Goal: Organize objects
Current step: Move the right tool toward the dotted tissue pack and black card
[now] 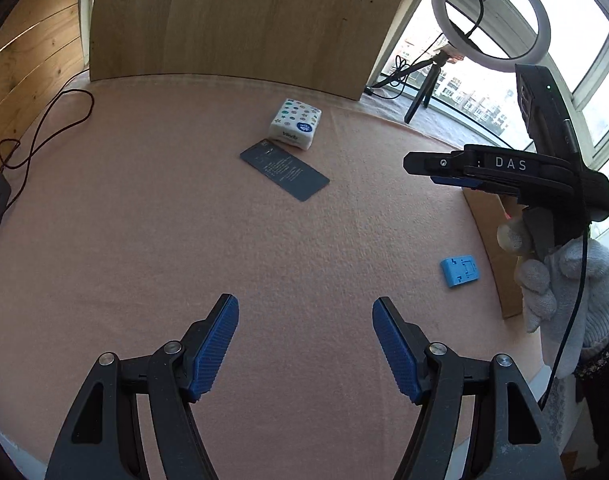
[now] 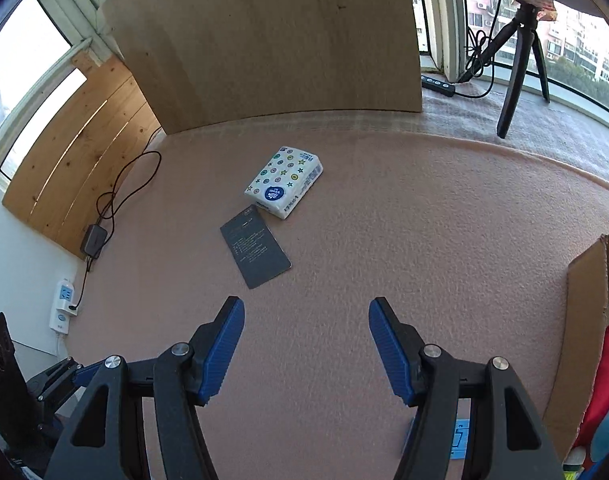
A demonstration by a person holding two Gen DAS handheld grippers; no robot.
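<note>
Both claws released, empty — left gripper and right gripper hover over pink mat. Tissue pack touches dark card; blue block near cardboard box — likely drop-off.

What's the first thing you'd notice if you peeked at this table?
The tissue pack with coloured dots and stars stands out, lying mid-table on the pink cloth with a dark card just in front of it. A small blue block lies alone near the cardboard box on the right. Both claws, left and right, hang open and empty.
</note>
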